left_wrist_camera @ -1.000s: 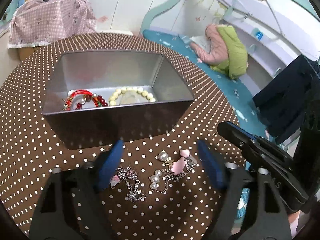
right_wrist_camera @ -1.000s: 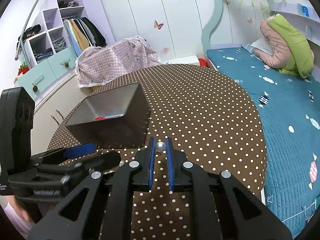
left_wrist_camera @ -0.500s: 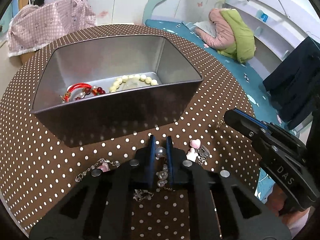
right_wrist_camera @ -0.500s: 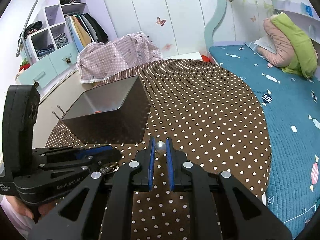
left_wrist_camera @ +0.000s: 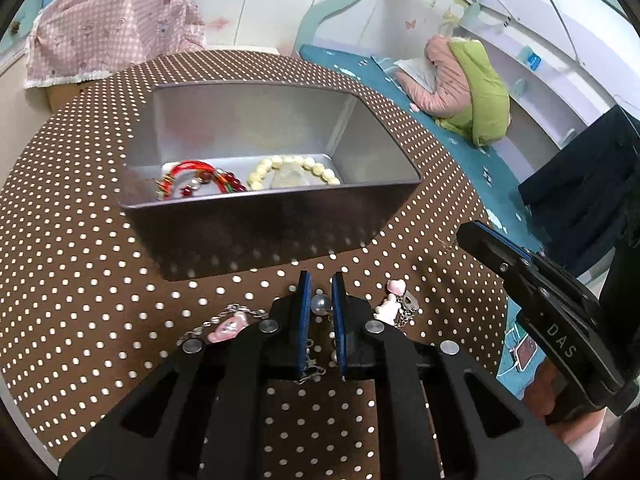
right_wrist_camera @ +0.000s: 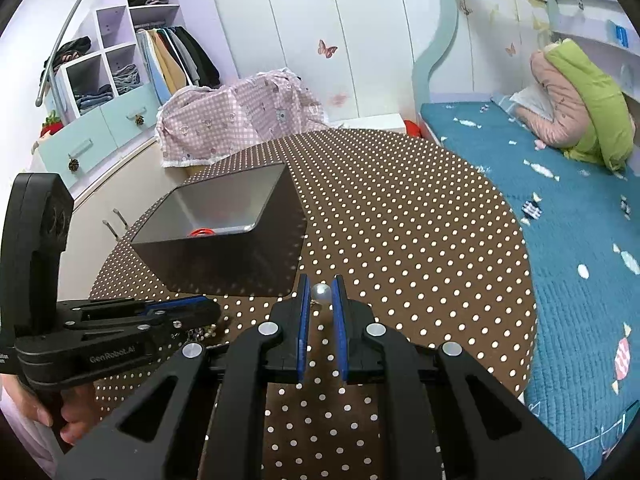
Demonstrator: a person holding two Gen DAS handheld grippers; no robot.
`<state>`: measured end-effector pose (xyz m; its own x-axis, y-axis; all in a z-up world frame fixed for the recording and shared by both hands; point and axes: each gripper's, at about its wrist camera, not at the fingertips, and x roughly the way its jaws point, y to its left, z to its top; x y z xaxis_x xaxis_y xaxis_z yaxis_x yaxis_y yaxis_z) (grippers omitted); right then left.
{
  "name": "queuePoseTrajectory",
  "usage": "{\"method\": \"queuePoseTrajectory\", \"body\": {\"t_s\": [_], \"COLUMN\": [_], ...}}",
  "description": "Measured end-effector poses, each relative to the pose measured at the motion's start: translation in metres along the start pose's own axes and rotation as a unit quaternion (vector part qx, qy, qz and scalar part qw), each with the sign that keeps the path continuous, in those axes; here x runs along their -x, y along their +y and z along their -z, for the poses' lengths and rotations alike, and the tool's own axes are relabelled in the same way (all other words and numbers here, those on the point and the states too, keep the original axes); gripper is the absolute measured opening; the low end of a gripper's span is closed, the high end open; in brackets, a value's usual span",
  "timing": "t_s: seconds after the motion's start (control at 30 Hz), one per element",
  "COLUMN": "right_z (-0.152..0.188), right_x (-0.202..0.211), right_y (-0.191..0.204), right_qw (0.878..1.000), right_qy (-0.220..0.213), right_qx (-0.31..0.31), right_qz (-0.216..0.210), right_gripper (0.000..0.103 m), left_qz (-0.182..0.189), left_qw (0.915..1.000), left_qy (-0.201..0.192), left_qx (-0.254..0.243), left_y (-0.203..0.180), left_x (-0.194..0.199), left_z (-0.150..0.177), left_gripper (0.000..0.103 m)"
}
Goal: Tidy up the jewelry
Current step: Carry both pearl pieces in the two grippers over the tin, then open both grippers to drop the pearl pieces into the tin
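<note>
The left tool pinches a pearl on a chain, just near the tin box on the desk. The right tool squeezes another pearl. The dangling chain could snag the pink charm and drag it.

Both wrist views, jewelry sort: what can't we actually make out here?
- Left wrist: the pearl chain runs under the left gripper, so its length is hidden.
- Left wrist: the near floor of the metal tin is blocked by its front wall.
- Right wrist: only a red sliver shows inside the tin.
- Right wrist: what hangs below the pearl in the right gripper is hidden by its fingers.
</note>
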<state>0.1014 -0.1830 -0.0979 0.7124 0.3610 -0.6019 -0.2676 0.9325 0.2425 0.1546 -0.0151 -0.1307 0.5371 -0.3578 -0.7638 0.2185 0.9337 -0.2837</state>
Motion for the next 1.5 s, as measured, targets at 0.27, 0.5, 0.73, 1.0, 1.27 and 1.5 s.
{"method": "queuePoseTrajectory", "body": {"t_s": [0.27,0.5,0.73,1.0,1.27,1.5], "right_z": [-0.009,-0.025,-0.038,-0.044,-0.044,-0.040], "right_x": [0.005,0.009,0.002,-0.018,-0.021,-0.015], "right_y": [0.011,0.031,0.049,0.058,0.049,0.037], "right_qw": [1.000,0.998,0.996,0.995,0.997,0.999], "right_qy": [-0.014,-0.038,-0.051,-0.034,-0.023,-0.016], "right_qx": [0.018,0.051,0.075,0.084,0.068,0.048], "right_qz": [-0.005,-0.016,-0.020,-0.029,-0.025,-0.013], "right_gripper": [0.010,0.010,0.010,0.010,0.035,0.037], "left_qz": [-0.007,-0.011,-0.010,-0.014,-0.027,-0.032], "left_qw": [0.9992,0.9959,0.9931,0.9942,0.9925,0.9931], "left_qy": [-0.039,-0.089,-0.116,-0.105,-0.119,-0.113], "left_qx": [-0.005,-0.007,0.003,0.015,0.009,0.007], "left_y": [0.001,0.002,0.012,0.027,0.024,0.023], "left_x": [0.030,0.059,0.069,0.059,0.059,0.058], "left_z": [-0.001,-0.015,-0.032,-0.046,-0.044,-0.038], "left_gripper": [0.011,0.011,0.011,0.011,0.045,0.045]}}
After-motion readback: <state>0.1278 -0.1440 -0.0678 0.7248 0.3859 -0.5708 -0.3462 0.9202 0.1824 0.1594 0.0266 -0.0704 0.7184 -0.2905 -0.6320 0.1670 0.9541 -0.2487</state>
